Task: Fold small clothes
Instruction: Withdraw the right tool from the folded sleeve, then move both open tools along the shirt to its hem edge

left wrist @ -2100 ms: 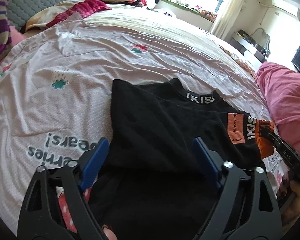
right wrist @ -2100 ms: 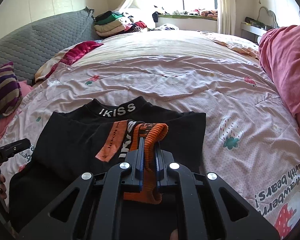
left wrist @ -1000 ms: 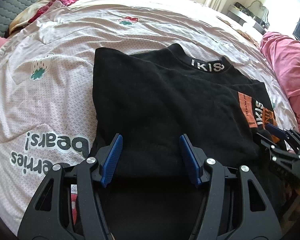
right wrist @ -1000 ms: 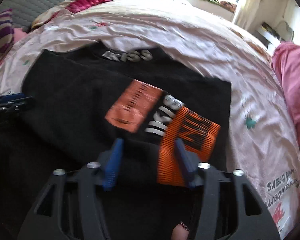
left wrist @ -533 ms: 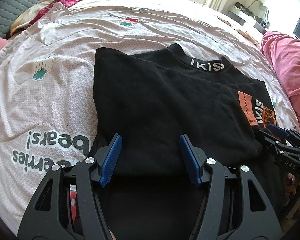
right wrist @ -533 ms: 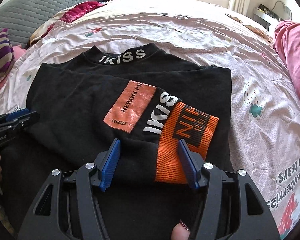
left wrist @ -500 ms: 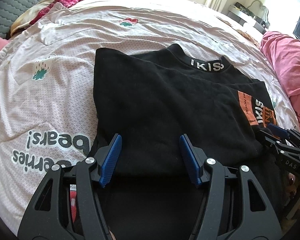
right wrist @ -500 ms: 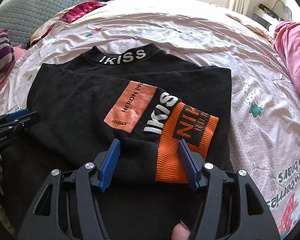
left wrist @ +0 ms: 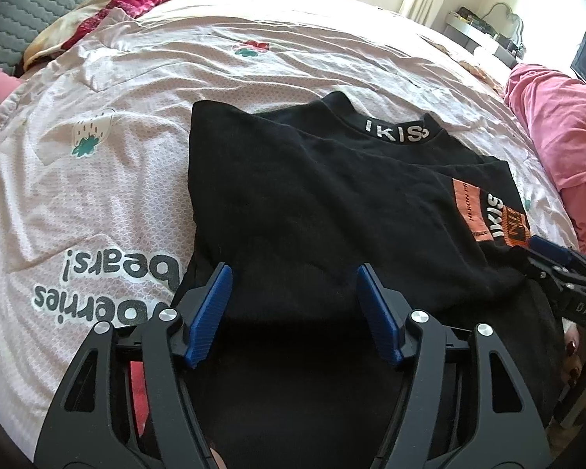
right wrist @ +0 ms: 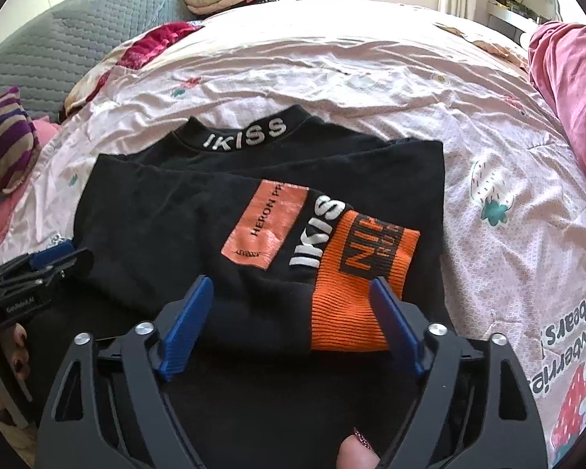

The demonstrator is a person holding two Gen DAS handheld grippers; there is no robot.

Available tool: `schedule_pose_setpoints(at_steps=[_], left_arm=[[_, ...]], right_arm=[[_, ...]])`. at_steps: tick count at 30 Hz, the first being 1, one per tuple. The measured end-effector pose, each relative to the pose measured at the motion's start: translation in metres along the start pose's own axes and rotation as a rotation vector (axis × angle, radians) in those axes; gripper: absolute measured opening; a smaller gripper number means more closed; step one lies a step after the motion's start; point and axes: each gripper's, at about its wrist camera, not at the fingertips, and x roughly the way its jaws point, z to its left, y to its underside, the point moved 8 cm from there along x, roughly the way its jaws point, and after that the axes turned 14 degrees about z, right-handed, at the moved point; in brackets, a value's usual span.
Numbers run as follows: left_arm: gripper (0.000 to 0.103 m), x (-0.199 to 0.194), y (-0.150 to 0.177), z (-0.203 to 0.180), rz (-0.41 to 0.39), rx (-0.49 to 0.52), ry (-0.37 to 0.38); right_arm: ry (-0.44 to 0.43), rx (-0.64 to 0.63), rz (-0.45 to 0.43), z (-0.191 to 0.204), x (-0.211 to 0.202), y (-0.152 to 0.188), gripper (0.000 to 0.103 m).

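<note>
With both sleeves folded across the top [right wrist: 168, 211], left gripper [left wrist: 293, 305] and right gripper [right wrist: 289, 312] hung spread, empty, near its hem; next, seemingly, hem toward collar [right wrist: 246, 135]

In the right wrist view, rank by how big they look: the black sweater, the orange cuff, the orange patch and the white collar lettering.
1. black sweater, by far the largest.
2. orange cuff.
3. orange patch, though the cuff lies nearer the camera, so this order is unsure.
4. white collar lettering, smallest.

Right gripper [right wrist: 289, 301] agape over black sweater [right wrist: 168, 215], apparently clear.
</note>
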Motion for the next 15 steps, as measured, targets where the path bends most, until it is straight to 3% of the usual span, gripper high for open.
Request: schedule_pose_setpoints(at_steps=[3, 5, 15], left_arm=[[0.06, -0.003, 0.001, -0.001, -0.001, -0.005, 0.0], [0.063, -0.006, 0.001, -0.001, -0.006, -0.008, 0.0], [0.074, -0.031, 0.006, -0.005, -0.05, -0.014, 0.005]], right_arm=[[-0.009, -0.001, -0.021, 0.002, -0.009, -0.002, 0.086], [-0.011, 0.0, -0.043, 0.002, -0.017, -0.005, 0.092], [-0.028, 0.007, -0.109, 0.002, -0.045, -0.009, 0.092]])
